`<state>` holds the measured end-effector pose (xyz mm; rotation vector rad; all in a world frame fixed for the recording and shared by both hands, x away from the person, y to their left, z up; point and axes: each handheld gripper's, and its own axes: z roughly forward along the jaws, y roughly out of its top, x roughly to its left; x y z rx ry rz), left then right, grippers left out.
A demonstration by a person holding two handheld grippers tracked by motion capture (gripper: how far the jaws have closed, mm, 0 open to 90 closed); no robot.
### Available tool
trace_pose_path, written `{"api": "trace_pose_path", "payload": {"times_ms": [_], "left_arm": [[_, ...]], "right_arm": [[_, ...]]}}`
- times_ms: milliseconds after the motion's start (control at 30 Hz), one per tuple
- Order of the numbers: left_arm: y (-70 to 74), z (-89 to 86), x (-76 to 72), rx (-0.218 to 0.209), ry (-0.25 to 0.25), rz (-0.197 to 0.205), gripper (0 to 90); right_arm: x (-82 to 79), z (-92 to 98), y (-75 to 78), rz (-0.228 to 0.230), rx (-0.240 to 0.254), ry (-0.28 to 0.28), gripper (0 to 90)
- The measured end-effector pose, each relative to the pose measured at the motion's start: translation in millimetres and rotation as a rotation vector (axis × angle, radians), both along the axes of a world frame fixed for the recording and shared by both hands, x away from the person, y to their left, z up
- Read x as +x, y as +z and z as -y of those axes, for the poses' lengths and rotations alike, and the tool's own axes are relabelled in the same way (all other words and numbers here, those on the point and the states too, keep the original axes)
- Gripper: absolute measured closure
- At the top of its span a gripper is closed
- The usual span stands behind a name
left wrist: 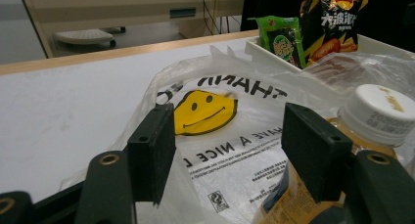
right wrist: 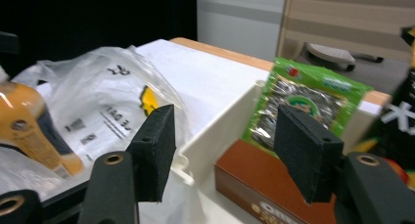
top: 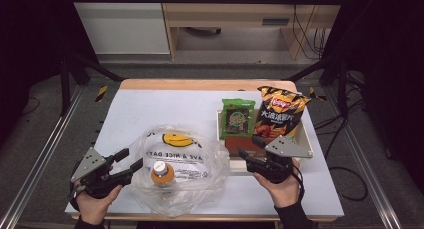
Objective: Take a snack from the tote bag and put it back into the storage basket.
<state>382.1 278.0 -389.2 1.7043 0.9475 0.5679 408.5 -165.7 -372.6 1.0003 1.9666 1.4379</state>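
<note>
Jaws of both grippers stand apart with nothing between the pads. Left gripper sits at the near left of the table, its tips just at the edge of the plastic bag, which lies at the near middle. A bottle with a white cap lies inside the bag. Right gripper hovers at the near edge of the white tray, which holds a brown box, a green packet and a chip bag.
</note>
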Motion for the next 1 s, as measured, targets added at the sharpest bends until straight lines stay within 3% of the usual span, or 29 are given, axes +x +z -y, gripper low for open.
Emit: {"api": "trace_pose_path", "payload": {"times_ms": [100,200,467,667,867,1000], "left_arm": [[1.8,2.6,-1.6,-0.002,-0.009,0.005,37.0],[4.5,6.7,-3.9,0.002,-0.021,0.013,37.0],[8.8,23.6,-9.2,0.025,-0.063,0.026,37.0],[9.2,31.2,-10.9,0.032,-0.072,0.025,37.7],[11.9,24.9,-13.0,-0.012,-0.065,0.029,37.9],[13.5,26.3,-16.0,-0.015,-0.079,0.032,37.9]], "right_arm": [[-1.1,-8.5,5.4,0.020,0.017,0.029,46.0],[-1.4,-20.9,9.3,0.011,0.037,0.079,49.2],[0.1,-57.7,-0.8,-0.051,-0.010,0.203,53.0],[-0.6,-66.3,-9.7,-0.090,-0.022,0.239,53.2],[-2.6,-72.2,-16.3,-0.108,-0.031,0.261,53.2],[-4.7,-73.8,-18.2,-0.111,-0.034,0.272,53.1]]}}
